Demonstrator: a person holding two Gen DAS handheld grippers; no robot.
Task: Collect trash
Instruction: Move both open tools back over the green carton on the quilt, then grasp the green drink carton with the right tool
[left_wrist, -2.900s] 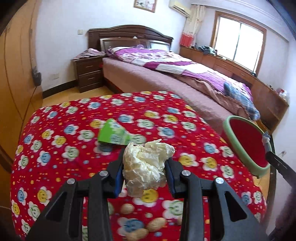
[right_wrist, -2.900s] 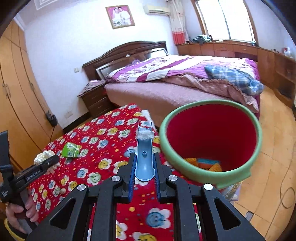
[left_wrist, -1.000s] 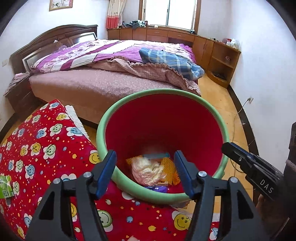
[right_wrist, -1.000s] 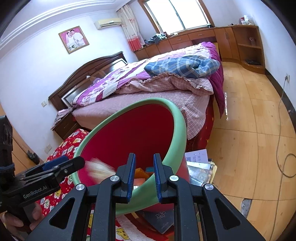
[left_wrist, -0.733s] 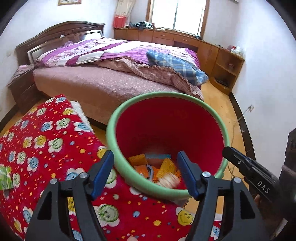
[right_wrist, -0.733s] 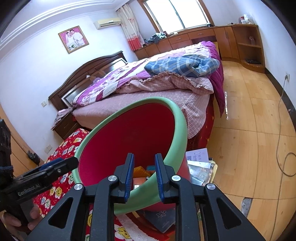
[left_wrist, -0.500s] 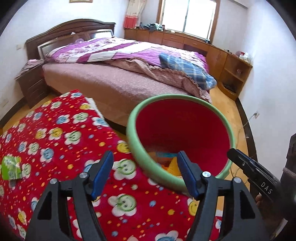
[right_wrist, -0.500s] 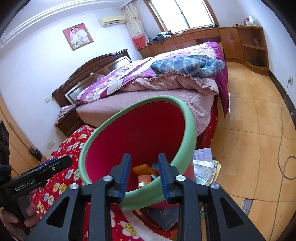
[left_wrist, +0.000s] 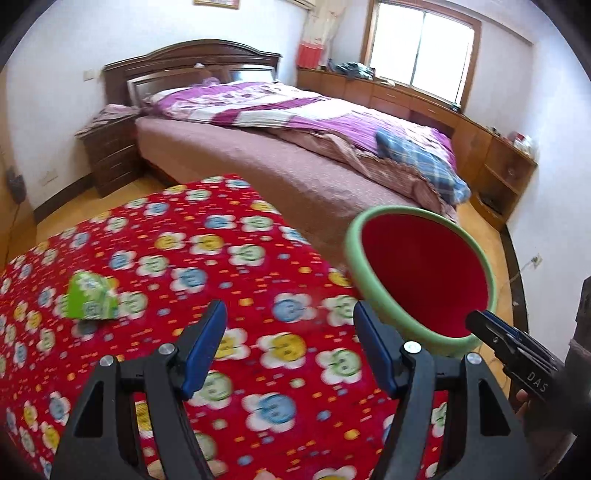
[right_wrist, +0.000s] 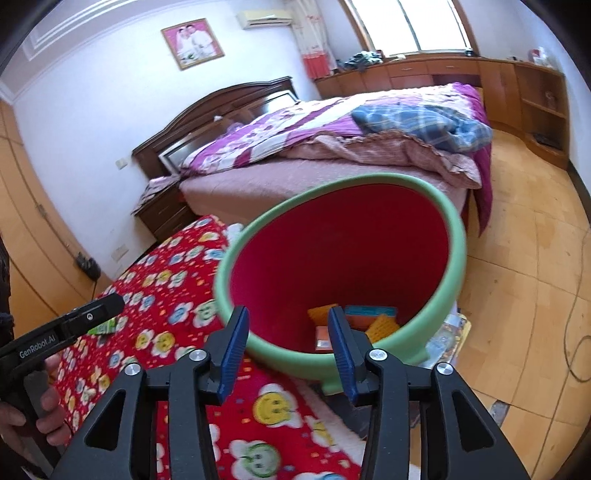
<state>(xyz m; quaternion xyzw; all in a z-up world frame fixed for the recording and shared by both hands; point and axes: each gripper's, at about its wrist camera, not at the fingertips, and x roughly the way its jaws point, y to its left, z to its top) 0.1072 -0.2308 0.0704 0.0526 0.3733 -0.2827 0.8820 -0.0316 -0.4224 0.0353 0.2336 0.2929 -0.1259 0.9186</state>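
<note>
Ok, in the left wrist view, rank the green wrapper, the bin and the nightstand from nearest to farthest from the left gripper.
From the left gripper:
1. Bin, just right, at the cloth's edge.
2. Green wrapper, left on the cloth; close to the bin's rank.
3. Nightstand, far left by the bed.

The left claw (left_wrist: 290, 345) gapes empty over the red flowered blanket (left_wrist: 207, 258), green wrapper (left_wrist: 90, 297) nearby.

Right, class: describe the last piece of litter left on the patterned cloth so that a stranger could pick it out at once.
Start at the red flower-print cloth in front of the bed. Look to its left half, well away from the green-rimmed red bin at its right edge. There lies a small crumpled green packet, the only loose thing in view on the cloth and the only solid bright green patch among the round flower prints.
</note>
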